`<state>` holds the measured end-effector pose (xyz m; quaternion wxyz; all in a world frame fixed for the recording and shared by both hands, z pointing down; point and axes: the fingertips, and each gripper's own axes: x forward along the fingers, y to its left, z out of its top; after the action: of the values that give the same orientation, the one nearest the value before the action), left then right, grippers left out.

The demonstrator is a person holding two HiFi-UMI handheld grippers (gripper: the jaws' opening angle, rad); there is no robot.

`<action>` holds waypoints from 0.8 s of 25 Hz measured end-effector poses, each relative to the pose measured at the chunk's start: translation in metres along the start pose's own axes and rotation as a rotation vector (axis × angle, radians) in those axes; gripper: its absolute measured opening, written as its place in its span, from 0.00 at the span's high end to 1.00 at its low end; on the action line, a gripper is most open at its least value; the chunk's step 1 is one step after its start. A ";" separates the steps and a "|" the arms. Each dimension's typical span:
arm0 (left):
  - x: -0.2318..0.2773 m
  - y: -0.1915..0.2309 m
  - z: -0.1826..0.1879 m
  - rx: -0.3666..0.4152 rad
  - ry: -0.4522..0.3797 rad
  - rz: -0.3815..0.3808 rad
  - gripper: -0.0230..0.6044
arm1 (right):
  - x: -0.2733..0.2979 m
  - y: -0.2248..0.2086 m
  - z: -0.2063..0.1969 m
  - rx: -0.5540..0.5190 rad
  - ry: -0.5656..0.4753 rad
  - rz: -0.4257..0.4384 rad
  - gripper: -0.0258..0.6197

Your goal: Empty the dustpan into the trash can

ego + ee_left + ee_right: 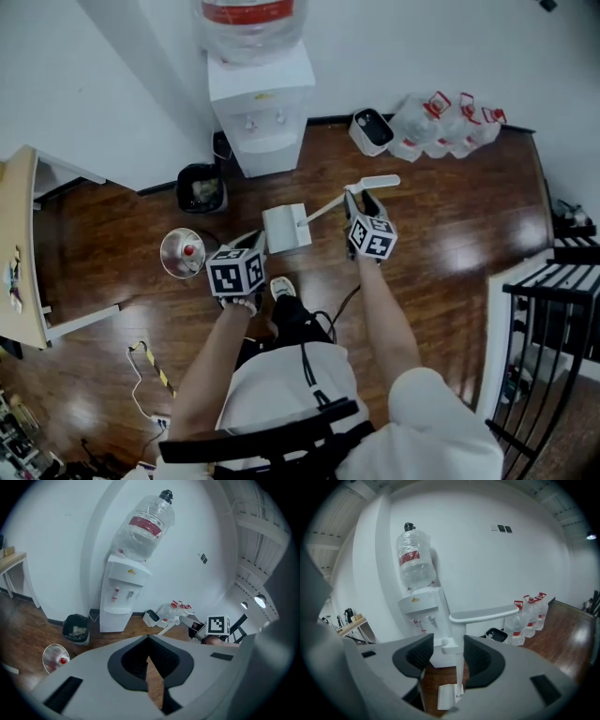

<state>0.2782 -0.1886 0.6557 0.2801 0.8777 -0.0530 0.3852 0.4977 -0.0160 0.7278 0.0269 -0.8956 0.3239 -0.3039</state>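
Observation:
A white dustpan (pixel 285 228) sits on the wood floor, and its long handle (pixel 330 204) slants up to a flat grip at the top. My right gripper (pixel 362 199) stands at that upper end. In the right gripper view the handle (pixel 459 667) runs upright between the jaws of the right gripper (pixel 447 651), which are open with a gap on the left side. My left gripper (pixel 251 242) hovers just left of the pan, and in its own view the left gripper (pixel 149 641) is shut on nothing. The black trash can (pixel 201 187) stands against the wall beyond it.
A white water dispenser (pixel 261 103) stands right of the trash can. A small white bin (pixel 372 131) and several water jugs (pixel 445 127) line the wall. A round metal heater (pixel 184 251) is on the floor at left, a table (pixel 19 244) at far left, a black rack (pixel 553 309) at right.

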 end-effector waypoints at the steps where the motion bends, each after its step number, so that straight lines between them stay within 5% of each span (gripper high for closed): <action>1: 0.006 -0.007 0.001 0.009 0.006 -0.011 0.97 | 0.001 0.000 0.002 0.001 0.001 -0.001 0.59; 12: 0.057 -0.077 0.012 0.105 0.065 -0.117 0.97 | 0.002 -0.009 0.001 -0.006 0.061 0.007 0.53; 20: 0.052 -0.087 0.006 0.103 0.061 -0.125 0.97 | -0.042 -0.009 -0.024 0.049 0.119 0.001 0.50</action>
<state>0.3457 -0.1129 0.6500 0.2597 0.8804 0.0300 0.3957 0.4638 0.0199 0.7269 0.0296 -0.8748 0.3178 -0.3644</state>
